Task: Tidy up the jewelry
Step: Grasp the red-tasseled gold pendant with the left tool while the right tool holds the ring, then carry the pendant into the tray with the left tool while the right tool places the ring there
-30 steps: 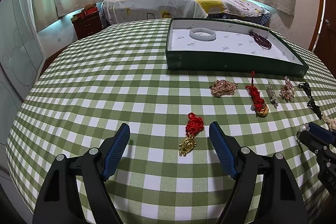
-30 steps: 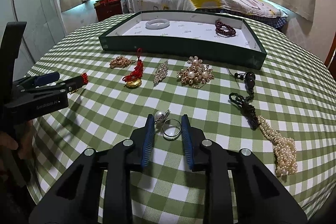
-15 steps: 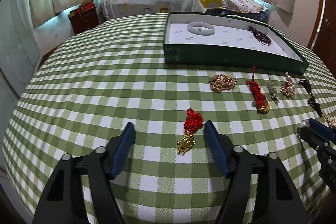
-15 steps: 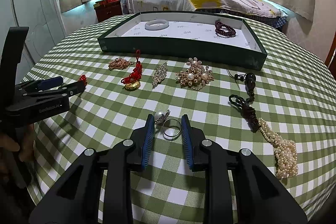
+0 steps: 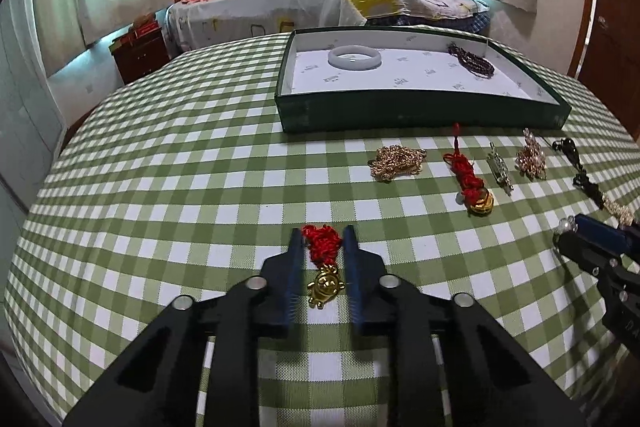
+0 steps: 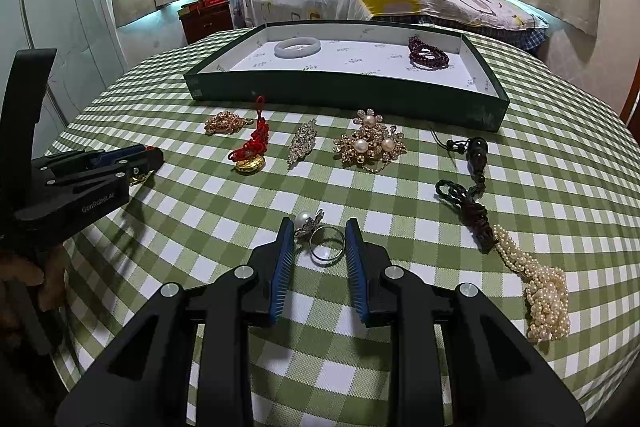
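On checked worktop [image 5: 160, 187], near edge: my left claw [image 5: 322, 247] has just been closing, pads now pinching red knotted cord [image 5: 322, 241] of gold charm pendant [image 5: 324, 287], charm lying between fingers. My right claw [image 6: 318, 241] clenched on pearl ring [image 6: 326, 245], pads touching band on both sides, ring resting on cloth. Green tray [image 6: 340, 87] at far side holds white bangle [image 6: 298, 47] and dark bead bracelet [image 6: 428, 53].
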Tool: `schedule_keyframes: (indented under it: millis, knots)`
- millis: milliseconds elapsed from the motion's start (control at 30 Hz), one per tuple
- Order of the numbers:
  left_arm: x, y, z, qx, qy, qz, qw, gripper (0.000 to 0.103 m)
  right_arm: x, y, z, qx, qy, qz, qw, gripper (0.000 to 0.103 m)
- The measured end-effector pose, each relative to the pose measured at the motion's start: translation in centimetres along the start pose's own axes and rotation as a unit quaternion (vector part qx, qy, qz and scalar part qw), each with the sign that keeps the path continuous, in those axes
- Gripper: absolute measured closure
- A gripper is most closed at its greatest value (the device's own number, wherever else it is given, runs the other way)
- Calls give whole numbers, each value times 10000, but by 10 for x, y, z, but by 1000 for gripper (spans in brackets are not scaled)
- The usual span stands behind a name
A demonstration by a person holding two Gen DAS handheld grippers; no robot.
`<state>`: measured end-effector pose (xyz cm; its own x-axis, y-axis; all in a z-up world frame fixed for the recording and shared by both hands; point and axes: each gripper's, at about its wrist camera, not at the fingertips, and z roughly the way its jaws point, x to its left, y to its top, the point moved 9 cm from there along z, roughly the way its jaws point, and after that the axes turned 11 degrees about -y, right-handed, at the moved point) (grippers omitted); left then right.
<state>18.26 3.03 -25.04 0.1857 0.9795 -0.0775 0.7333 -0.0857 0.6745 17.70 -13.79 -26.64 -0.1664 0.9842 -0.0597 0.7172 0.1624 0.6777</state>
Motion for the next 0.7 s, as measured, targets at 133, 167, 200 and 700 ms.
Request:
schedule_keyframes:
  millis: [133,167,200,700]
  knots:
    - [-2,0,0,-1,36,85,10000,88,0,1,0,-12,-11,9,10000,77]
    - [-2,0,0,1,37,88,10000,88,0,1,0,-13,-12,10,10000,77]
    - [-3,0,0,-1,35,82,10000,89,0,1,0,-16,-13,10,10000,77]
    - [-8,2,-13,-167,4,142,9998,91,-3,7,-2,-96,-35,33,9999,77]
